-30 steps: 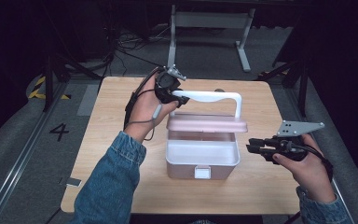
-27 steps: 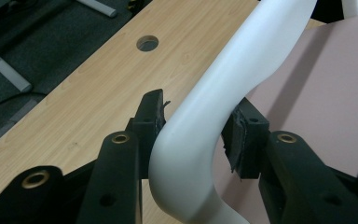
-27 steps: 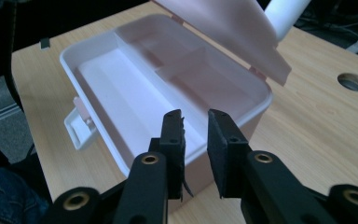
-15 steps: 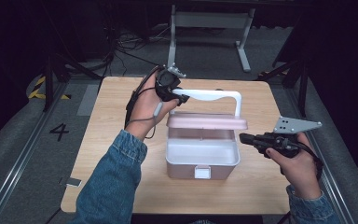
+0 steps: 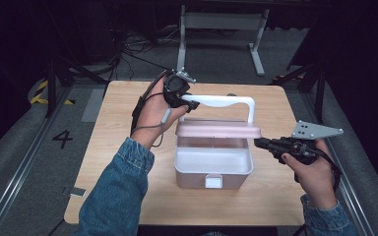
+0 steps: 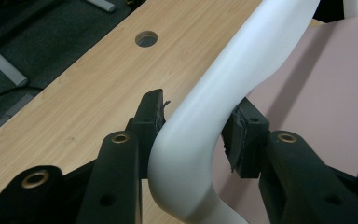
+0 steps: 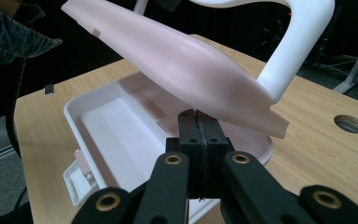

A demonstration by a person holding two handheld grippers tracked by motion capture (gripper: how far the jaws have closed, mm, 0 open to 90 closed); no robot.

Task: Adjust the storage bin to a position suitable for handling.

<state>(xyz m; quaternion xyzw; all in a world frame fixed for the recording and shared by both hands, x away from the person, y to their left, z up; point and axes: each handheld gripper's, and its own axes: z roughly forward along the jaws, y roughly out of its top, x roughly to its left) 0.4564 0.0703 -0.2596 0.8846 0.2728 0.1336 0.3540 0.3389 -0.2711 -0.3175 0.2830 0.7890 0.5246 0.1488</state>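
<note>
A smooth white plastic handle (image 6: 223,98), curved at its corner, sits clamped between the pads of the left gripper (image 5: 187,101), holding the matte pink lid (image 5: 219,130) raised over the white box (image 5: 212,162). The box's shallow rounded tray shows a bare interior. The right gripper (image 7: 197,123), just beside the lid's right edge, has just been closing and its jaws now meet with nothing between them, held level over the pale wooden table (image 5: 113,142)
</note>
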